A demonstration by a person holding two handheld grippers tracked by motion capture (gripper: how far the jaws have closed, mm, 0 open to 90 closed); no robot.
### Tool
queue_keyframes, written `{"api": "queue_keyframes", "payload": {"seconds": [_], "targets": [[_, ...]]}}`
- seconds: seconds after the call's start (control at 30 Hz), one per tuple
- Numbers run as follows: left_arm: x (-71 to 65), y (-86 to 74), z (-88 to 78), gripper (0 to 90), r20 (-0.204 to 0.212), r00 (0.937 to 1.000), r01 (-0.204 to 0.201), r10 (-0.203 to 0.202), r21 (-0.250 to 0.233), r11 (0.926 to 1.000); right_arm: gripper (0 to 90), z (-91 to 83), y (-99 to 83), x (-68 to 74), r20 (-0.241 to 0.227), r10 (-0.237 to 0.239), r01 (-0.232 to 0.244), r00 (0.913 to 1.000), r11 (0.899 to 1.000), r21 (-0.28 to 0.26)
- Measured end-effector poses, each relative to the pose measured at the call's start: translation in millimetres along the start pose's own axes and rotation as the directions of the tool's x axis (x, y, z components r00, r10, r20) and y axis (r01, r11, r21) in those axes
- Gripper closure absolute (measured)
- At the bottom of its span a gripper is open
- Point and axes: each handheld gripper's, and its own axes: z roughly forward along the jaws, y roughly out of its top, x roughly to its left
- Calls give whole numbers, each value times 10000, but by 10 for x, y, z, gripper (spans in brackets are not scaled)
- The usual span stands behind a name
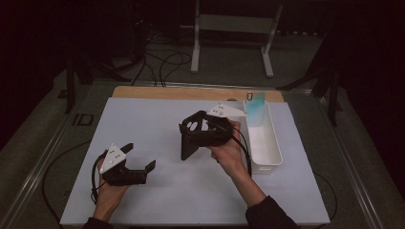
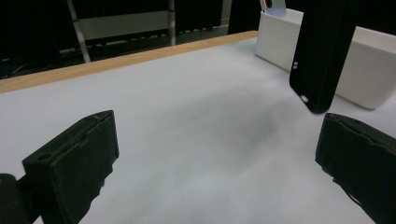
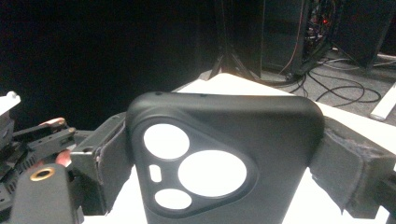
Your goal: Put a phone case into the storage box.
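The right gripper is clenched on a black phone case, its two jaws pressing the case's sides just below the camera cut-outs. In the high view the case hangs from that gripper just left of the white bin, lifted off the white mat, its lower end pointing down toward the mat. The left gripper rests on the mat well left of the bin, jaws spread apart with nothing between them. From the left gripper view the case stands in front of the bin. A teal item stands in the bin's far end.
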Motion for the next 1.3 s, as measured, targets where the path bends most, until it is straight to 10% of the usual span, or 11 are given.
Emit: {"api": "queue_keyframes", "payload": {"seconds": [0.63, 1.3], "targets": [[121, -395, -458, 2, -593, 9975, -380, 382, 44, 9993, 133, -5, -13, -119, 501, 7, -15, 9987, 9998, 177], [105, -404, -350, 2, -581, 9964, -602, 614, 220, 9979, 133, -141, 234, -660, 1955, 842, -806, 9771, 9964, -265]]}}
